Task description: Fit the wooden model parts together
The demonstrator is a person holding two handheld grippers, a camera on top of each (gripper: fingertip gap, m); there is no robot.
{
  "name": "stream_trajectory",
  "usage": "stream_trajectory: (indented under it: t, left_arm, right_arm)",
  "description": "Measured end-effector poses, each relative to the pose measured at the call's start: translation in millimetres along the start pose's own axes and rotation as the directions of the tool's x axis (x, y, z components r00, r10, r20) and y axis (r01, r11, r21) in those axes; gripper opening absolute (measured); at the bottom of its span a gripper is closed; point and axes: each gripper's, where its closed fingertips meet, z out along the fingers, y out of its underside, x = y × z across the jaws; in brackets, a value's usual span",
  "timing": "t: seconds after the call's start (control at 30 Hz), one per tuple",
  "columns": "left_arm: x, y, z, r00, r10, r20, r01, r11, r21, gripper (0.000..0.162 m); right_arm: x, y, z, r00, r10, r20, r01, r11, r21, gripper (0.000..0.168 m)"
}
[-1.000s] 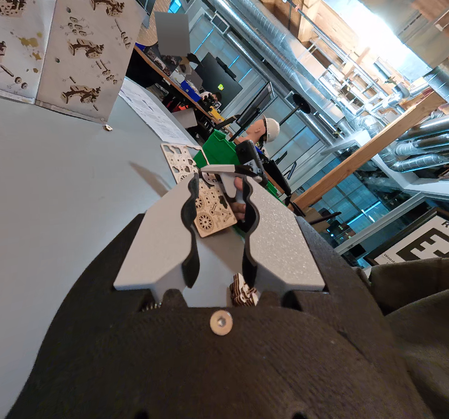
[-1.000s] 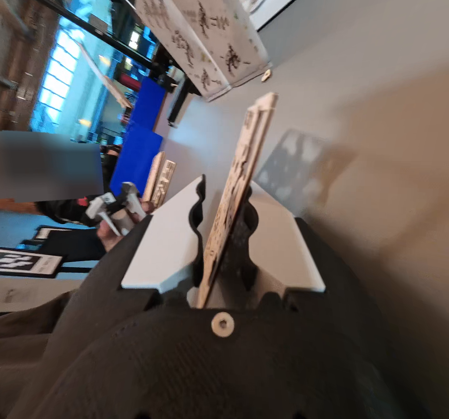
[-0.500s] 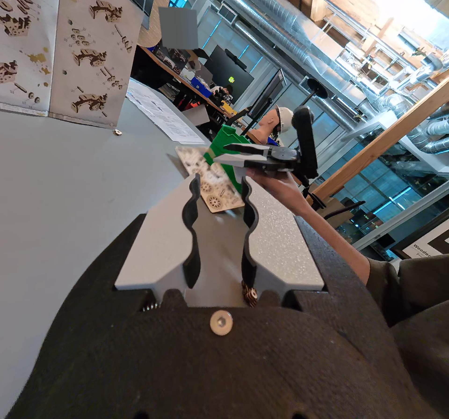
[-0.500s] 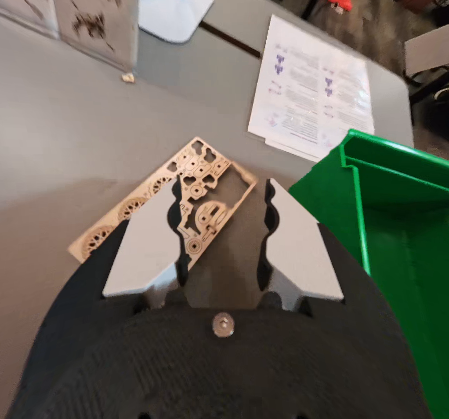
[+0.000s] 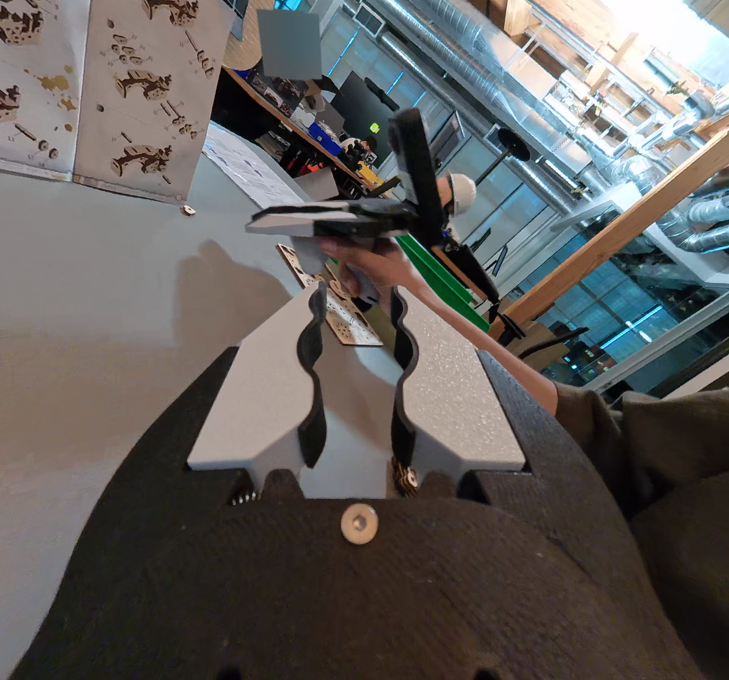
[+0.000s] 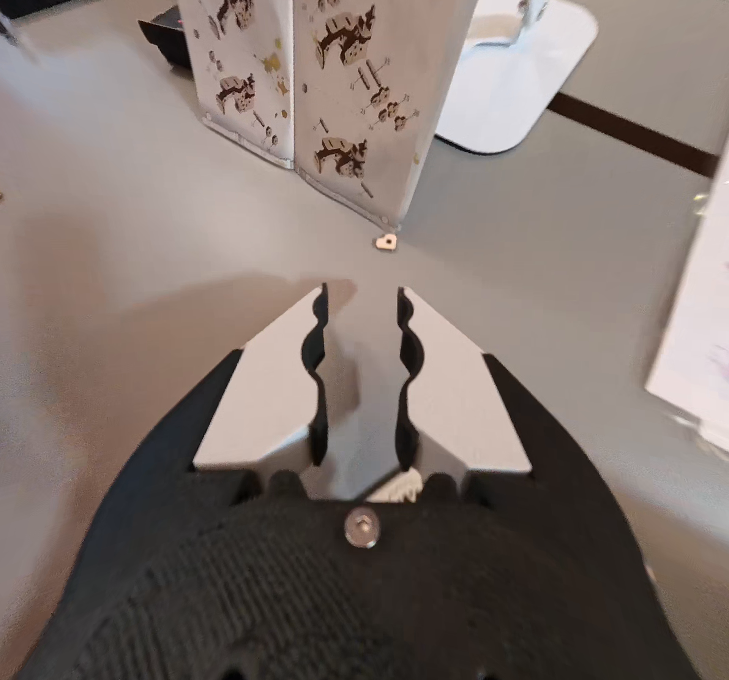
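While no two parts look joined yet, most of the job seems left. Left wrist view: the left gripper has its jaws apart with nothing between the pads; a small gear sits low by the right finger's base, whether pinched I cannot tell. Ahead, the wooden sheet lies flat on the table, under the right gripper. Right wrist view: the right gripper is spread and empty, aimed at a loose piece beside the booklet, near but clear of the jaws.
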Motion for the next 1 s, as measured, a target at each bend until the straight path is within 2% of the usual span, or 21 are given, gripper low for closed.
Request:
stream_trajectory:
  t: [0.1, 0.17, 0.33, 0.47, 0.57, 0.7, 0.77, 0.87, 1.0]
  left_arm:
    - [-1.7, -1.5, -4.5, 0.997, 0.066, 0.031, -0.066, 0.998, -0.011, 0.031]
    - [-4.5, -1.7, -7.4, 0.995, 0.089, 0.046, -0.088, 0.996, -0.02, 0.03]
    - [-9.3, -2.8, -8.2, 1.0, 0.013, 0.026, -0.013, 1.0, -0.007, 0.031]
    - [-11.1, -3.2, -8.5, 1.0, -0.013, 0.02, 0.013, 1.0, -0.005, 0.031]
    - [-8.8, -3.0, -9.3, 1.0, -0.012, 0.015, 0.012, 1.0, -0.008, 0.031]
    - [-3.5, 2.8, -6.9, 0.999, 0.033, 0.012, -0.032, 0.999, -0.038, 0.03]
    - [-0.6, 9.7, -3.3, 0.999, 0.05, 0.006, -0.05, 0.997, -0.067, 0.03]
    - [3.9, 21.2, 2.4, 1.0, -0.005, -0.028, 0.002, 0.994, -0.107, 0.03]
    - [6.4, 24.7, 7.4, 0.997, -0.054, -0.047, 0.048, 0.992, -0.115, 0.03]
  right_arm:
    - [0.9, -5.6, 28.2, 0.998, 0.035, 0.044, -0.034, 0.999, -0.038, 0.032]
    - [8.9, -7.8, 39.2, 1.0, 0.018, 0.009, -0.017, 0.998, -0.06, 0.032]
    - [15.7, -8.7, 53.8, 1.0, -0.009, 0.0, 0.009, 0.995, -0.101, 0.012]
    - [13.8, -3.7, 47.1, 0.999, -0.049, 0.01, 0.05, 0.992, -0.119, 0.01]
    - [-8.1, -6.8, 20.2, 0.995, -0.08, 0.068, 0.082, 0.996, -0.027, 0.01]
    - [-76.4, -7.8, -42.7, 0.958, -0.136, 0.251, 0.093, 0.98, 0.177, 0.01]
    - [-92.8, 3.3, -68.5, 0.957, -0.189, 0.219, 0.138, 0.964, 0.229, 0.01]
    - [-102.5, 13.1, -95.7, 0.962, -0.225, 0.157, 0.171, 0.939, 0.3, 0.01]
    - [-112.0, 14.4, -110.6, 0.958, -0.194, 0.211, 0.113, 0.931, 0.347, 0.01]
